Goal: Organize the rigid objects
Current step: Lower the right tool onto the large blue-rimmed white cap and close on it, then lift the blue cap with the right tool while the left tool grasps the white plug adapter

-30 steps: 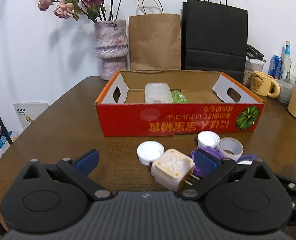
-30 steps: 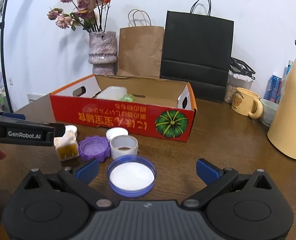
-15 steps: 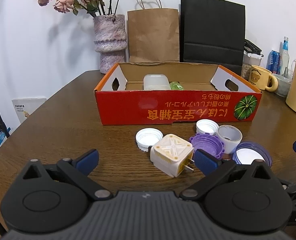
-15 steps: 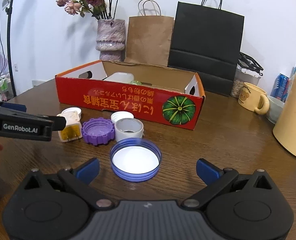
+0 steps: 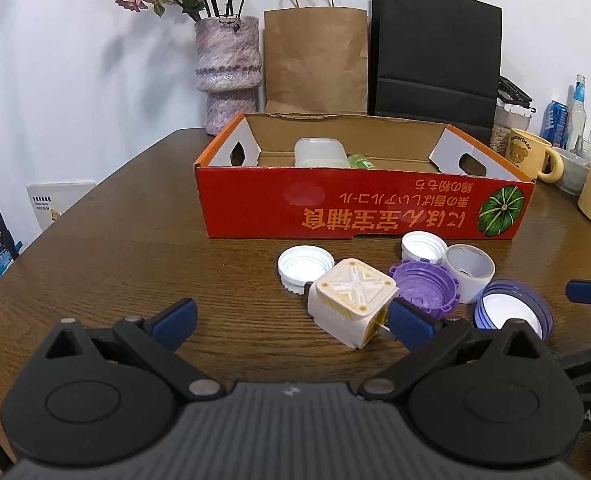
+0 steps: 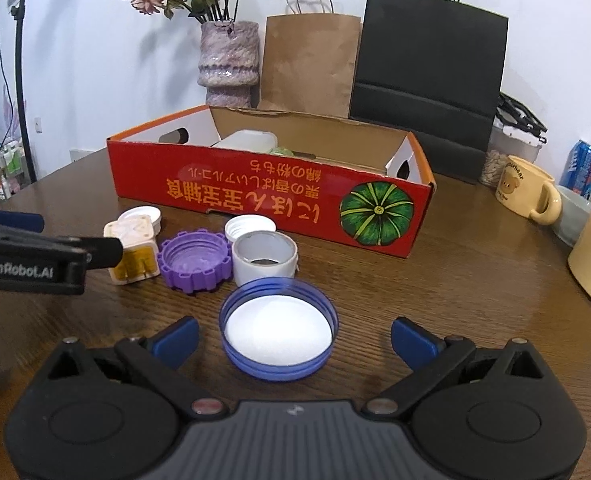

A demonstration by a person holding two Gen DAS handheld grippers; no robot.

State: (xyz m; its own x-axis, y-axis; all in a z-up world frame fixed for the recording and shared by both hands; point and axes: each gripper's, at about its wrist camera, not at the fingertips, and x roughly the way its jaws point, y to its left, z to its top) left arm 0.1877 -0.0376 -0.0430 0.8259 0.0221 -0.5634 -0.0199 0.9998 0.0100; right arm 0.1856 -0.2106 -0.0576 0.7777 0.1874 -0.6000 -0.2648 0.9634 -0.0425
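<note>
**Both grippers empty; loose items bunched in front of the box**

The left gripper (image 5: pixel 291 316) stands wide and empty, its right fingertip just beside the white plug adapter (image 5: pixel 351 300). The right gripper (image 6: pixel 293 334) is likewise spread wide, with the blue lid (image 6: pixel 279 330) lying between its fingers, ungripped.

Risk: the adapter sits off-centre toward one finger. Closing from here would likely shove it into the purple cap (image 5: pixel 423 290) and white cap (image 5: pixel 304 266) rather than seize it. The shallow blue lid may tip or skid if pinched by its rim.

The red cardboard box (image 5: pixel 359 212), on the table beyond the cluster, holds a translucent plastic tub (image 5: pixel 321 152) and a partly hidden green item (image 5: pixel 359 160).
</note>
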